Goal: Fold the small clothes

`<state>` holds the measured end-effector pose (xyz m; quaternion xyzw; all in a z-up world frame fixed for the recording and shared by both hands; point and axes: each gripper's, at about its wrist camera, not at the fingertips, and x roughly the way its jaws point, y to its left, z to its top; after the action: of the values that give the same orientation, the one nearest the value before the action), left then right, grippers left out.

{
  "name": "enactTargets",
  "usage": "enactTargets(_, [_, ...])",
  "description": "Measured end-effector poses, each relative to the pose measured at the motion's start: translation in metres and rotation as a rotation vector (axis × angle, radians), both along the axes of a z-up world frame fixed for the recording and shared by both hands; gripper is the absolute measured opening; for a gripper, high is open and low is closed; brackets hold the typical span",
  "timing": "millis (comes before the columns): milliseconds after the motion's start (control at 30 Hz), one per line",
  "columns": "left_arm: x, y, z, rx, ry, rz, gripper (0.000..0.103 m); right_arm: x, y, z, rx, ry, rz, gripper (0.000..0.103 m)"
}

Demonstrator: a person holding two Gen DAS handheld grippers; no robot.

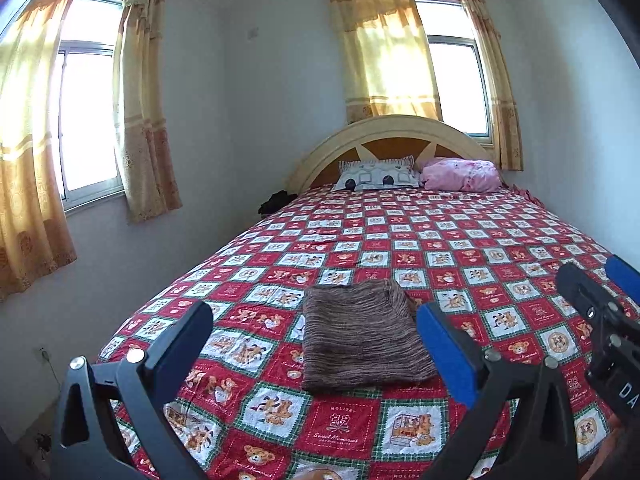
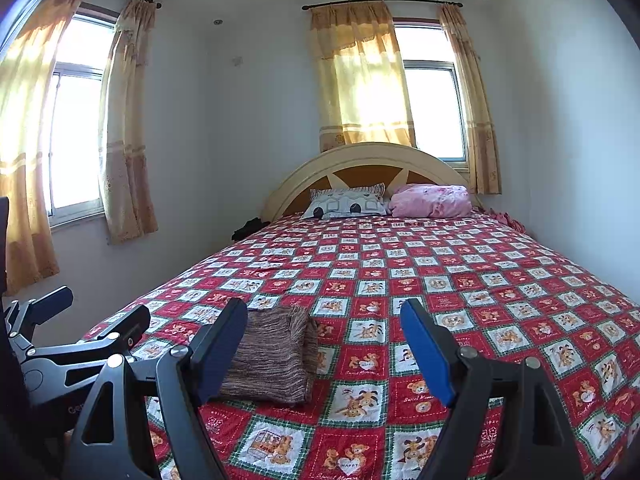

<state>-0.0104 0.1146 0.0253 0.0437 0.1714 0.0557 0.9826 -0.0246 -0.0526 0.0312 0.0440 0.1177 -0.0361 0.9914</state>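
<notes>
A brown striped knit garment (image 1: 362, 338) lies folded into a flat rectangle on the red patchwork bedspread (image 1: 440, 248) near the foot of the bed. My left gripper (image 1: 316, 328) is open and empty, held above the bed with the garment between and beyond its fingers. My right gripper (image 2: 324, 324) is open and empty, to the right of the garment (image 2: 276, 354), which its left finger partly hides. The right gripper also shows at the right edge of the left wrist view (image 1: 600, 300); the left gripper shows at the left of the right wrist view (image 2: 96, 312).
Two pillows, one grey-white (image 1: 376, 176) and one pink (image 1: 462, 174), lie against the curved headboard (image 1: 392, 130). Curtained windows are on the left wall (image 1: 88, 120) and behind the bed. A dark item (image 1: 276, 202) sits beside the bed's left edge.
</notes>
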Motion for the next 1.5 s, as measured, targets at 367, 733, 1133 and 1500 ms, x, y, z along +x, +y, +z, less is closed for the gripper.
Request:
enactTargets(367, [0.0014, 0.0010, -0.0021, 0.002, 0.005, 0.003, 0.103, 0.0025, -0.0035, -0.0024, 0.025, 0.012, -0.006, 0.080])
enactTargets(733, [0.0018, 0.0005, -0.0025, -0.001, 0.011, 0.000, 0.103, 0.0005, -0.0031, -0.0037, 0.032, 0.013, -0.009, 0.080])
enactTargets(1133, [0.0022, 0.0011, -0.0031, -0.008, 0.021, -0.004, 0.103, -0.0009, -0.0045, -0.0048, 0.037, 0.014, -0.013, 0.080])
enactTargets(1500, [0.0030, 0.0023, -0.0038, -0.005, 0.023, -0.001, 0.103, -0.0022, -0.0067, -0.0056, 0.044, 0.015, -0.018, 0.080])
